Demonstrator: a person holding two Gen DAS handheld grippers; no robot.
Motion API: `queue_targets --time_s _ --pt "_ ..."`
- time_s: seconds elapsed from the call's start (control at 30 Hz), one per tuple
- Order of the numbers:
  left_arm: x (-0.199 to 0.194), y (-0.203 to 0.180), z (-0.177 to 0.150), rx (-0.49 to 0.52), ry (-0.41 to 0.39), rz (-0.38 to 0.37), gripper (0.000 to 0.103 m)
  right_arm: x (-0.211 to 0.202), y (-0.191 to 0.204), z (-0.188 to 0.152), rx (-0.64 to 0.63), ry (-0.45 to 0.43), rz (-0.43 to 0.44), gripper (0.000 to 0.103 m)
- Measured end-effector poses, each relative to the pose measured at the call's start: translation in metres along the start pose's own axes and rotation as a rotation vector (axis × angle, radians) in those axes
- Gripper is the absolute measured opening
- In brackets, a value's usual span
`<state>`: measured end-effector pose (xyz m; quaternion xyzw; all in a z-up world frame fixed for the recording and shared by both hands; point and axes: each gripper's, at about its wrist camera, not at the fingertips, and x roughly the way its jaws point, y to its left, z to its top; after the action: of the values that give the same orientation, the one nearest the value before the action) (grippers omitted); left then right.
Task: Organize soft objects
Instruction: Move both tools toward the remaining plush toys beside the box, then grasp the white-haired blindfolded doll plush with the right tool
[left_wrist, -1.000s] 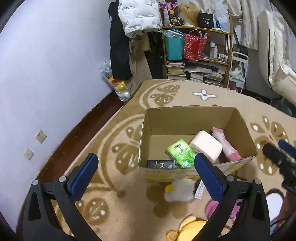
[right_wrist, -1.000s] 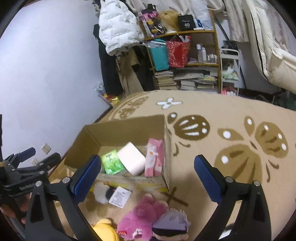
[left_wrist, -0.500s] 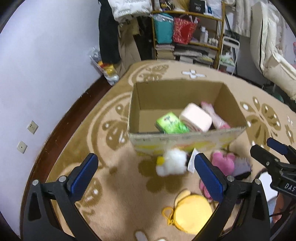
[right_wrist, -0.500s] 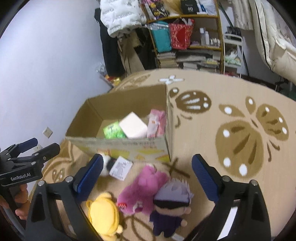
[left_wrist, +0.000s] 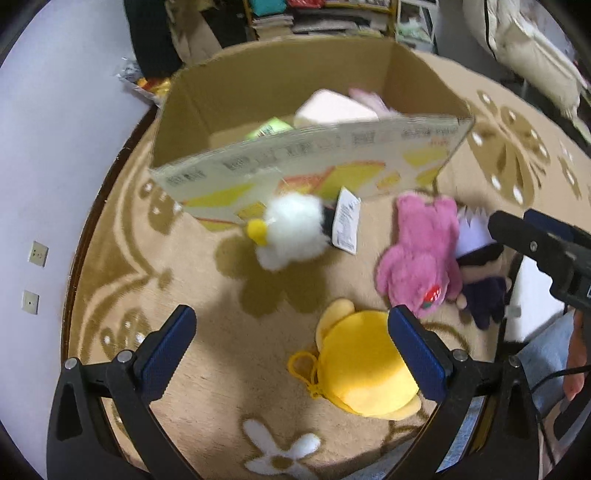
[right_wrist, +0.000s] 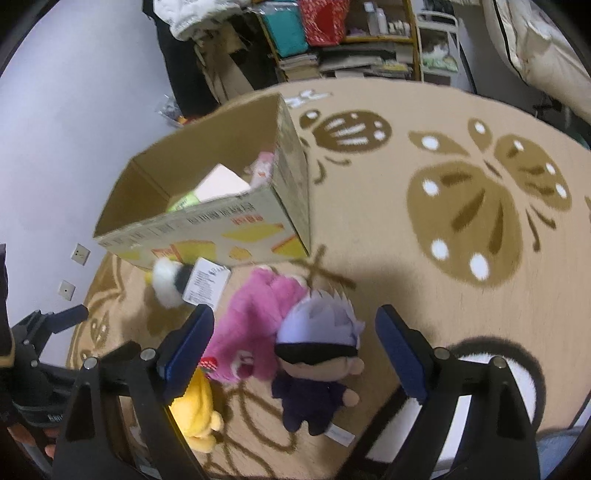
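While both of our grippers pointed steeply down at the beige patterned carpet (right_wrist: 388, 258), neither held anything. Our left gripper (left_wrist: 291, 354) had its blue-padded jaws wide apart over bare carpet, with the round yellow plush toy (left_wrist: 365, 373) lying just inside its right finger. Our right gripper (right_wrist: 295, 354) also stood apart, though its jaws had just been closing a little; between them, not yet pressed by either pad, lay the small plush doll with pale lilac hair, a black blindfold and a dark purple outfit (right_wrist: 314, 365). Touching that doll on its left side lay the fluffy pink plush toy (right_wrist: 255, 328), and the yellow toy showed below it beside our right gripper's left finger (right_wrist: 188, 343). Farther toward the wall, the white fluffy plush with a yellow beak and a large white paper tag (left_wrist: 291, 232) rested right against the printed front wall of the open brown cardboard box (left_wrist: 317, 166). That box sat on the carpet near its edge by the lilac wall (left_wrist: 55, 129), and inside it we could make out a pale pink block (left_wrist: 332, 109), a green packet (left_wrist: 269, 127) and a pink item (right_wrist: 264, 168), all partly hidden and blurred. Behind the box stood a cluttered wooden shelf (right_wrist: 351, 40).
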<state>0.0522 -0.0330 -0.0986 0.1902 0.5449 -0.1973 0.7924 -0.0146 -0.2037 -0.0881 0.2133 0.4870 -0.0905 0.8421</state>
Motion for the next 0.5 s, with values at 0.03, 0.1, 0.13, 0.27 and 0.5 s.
queue_targets --time_s 0.03,0.1,0.13,0.27,0.5 --pt "0.003 -0.002 0.000 0.006 0.009 0.001 0.102 0.004 -0.001 -0.001 0.005 0.014 -0.002 0.090" --pt "0.008 -0.005 -0.001 0.018 0.028 -0.002 0.102 0.011 -0.003 -0.003 0.009 0.047 -0.007 0.087" --pt "0.011 -0.008 -0.002 0.023 0.041 -0.005 0.102 0.016 -0.004 -0.005 0.010 0.063 -0.013 0.086" --pt "0.023 -0.017 -0.004 0.051 0.085 -0.019 0.102 0.034 -0.010 -0.012 0.036 0.141 -0.055 0.079" --pt "0.040 -0.039 -0.006 0.120 0.133 -0.016 0.102 0.047 -0.020 -0.016 0.087 0.193 -0.042 0.077"
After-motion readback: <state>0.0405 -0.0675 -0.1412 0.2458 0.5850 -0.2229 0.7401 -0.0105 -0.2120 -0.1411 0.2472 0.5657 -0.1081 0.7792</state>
